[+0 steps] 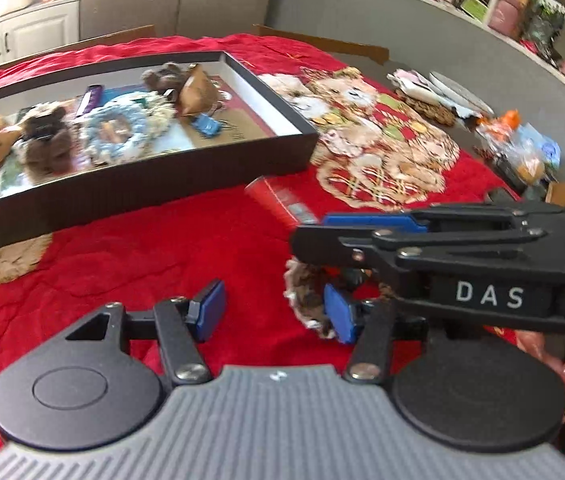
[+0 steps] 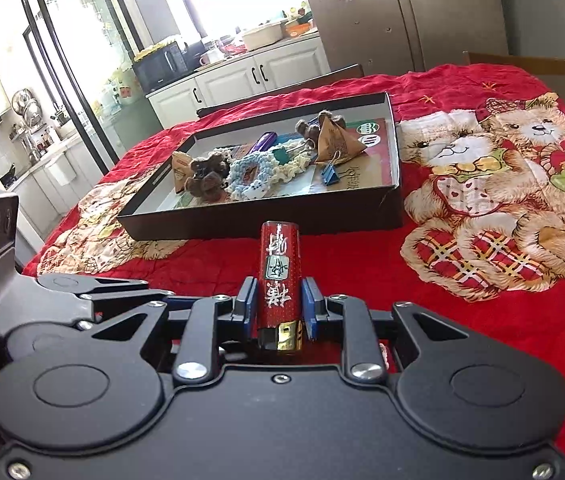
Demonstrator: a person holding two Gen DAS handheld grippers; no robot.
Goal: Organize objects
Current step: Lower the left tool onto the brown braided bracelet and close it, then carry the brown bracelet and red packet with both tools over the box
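I have the red lighter (image 2: pixel 279 280) clamped between the right gripper (image 2: pixel 278 308) pads, its long axis running straight out along the fingers toward the tray (image 2: pixel 266 216). The tray lies dead ahead on the red cloth (image 2: pixel 482 340), its near wall just beyond the lighter's tip, so I judge a forward carry over that wall comes next. My left gripper (image 1: pixel 272 310) hangs wide open, holding nothing, with a brown scrunchie (image 1: pixel 302 292) on the cloth by its right finger. The right is nearer the tray.
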